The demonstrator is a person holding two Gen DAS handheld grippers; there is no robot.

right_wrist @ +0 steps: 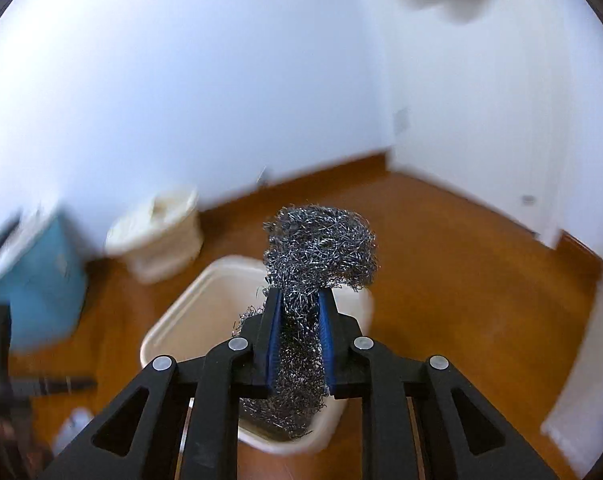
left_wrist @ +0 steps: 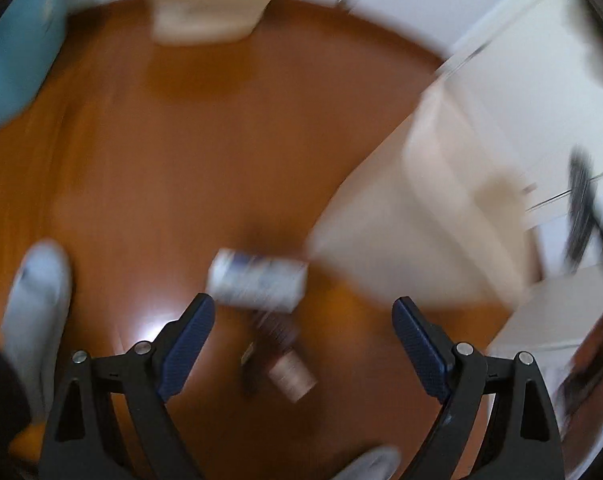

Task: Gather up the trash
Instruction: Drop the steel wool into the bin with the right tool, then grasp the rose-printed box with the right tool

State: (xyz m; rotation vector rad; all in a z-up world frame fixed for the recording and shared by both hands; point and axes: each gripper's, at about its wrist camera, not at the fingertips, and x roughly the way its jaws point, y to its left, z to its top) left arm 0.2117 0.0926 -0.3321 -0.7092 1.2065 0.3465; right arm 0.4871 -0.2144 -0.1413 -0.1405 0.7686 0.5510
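In the right wrist view my right gripper (right_wrist: 300, 300) is shut on a steel wool scrubber (right_wrist: 321, 248), held above a cream plastic bin (right_wrist: 189, 316) on the wooden floor. In the blurred left wrist view my left gripper (left_wrist: 303, 312) is open and empty above the floor. A white and blue carton (left_wrist: 257, 282) lies just beyond its fingertips. A small brown bottle (left_wrist: 289, 368) lies between the fingers, lower down. The cream bin (left_wrist: 421, 224) is to the right of the carton.
A second cream bin (left_wrist: 209, 4) stands by the far wall, also in the right wrist view (right_wrist: 161, 232). A teal box (left_wrist: 17, 60) is at left, also in the right wrist view (right_wrist: 41, 272). A grey slipper (left_wrist: 37, 292) is near the left gripper. White walls surround the floor.
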